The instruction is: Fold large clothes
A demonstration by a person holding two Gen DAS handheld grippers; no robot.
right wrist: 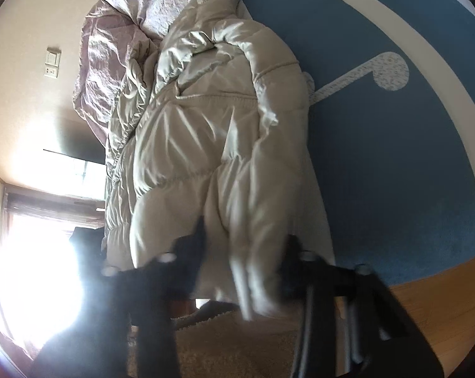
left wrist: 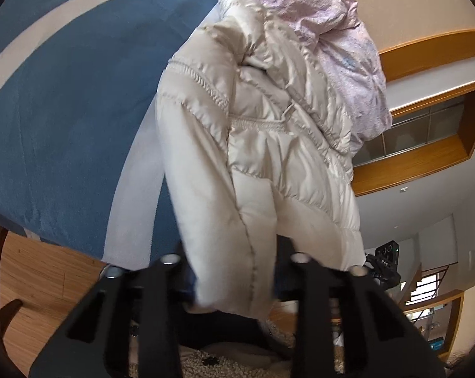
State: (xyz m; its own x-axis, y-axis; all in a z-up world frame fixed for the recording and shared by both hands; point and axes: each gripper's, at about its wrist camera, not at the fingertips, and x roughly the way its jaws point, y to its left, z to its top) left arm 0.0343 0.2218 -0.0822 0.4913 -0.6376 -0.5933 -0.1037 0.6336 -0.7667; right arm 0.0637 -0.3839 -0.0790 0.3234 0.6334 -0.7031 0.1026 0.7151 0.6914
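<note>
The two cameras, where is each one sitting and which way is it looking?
Left wrist: sits on the left hand-held gripper, looking down along its fingers at the cream puffer coat on the blue bedspread; only the black fingers show, pinching the coat's edge.
Right wrist: sits on the right hand-held gripper, looking down at the same coat; its black fingers pinch the edge too.
Both share: coat, blue bedspread, pink quilt.

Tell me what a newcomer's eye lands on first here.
The puffy cream coat dominates both views, stretched over the blue bedcover with its near end between each gripper's fingers. Behind it a crumpled pink quilt piles toward the wall. In the right view, window glare floods the lower left.
</note>
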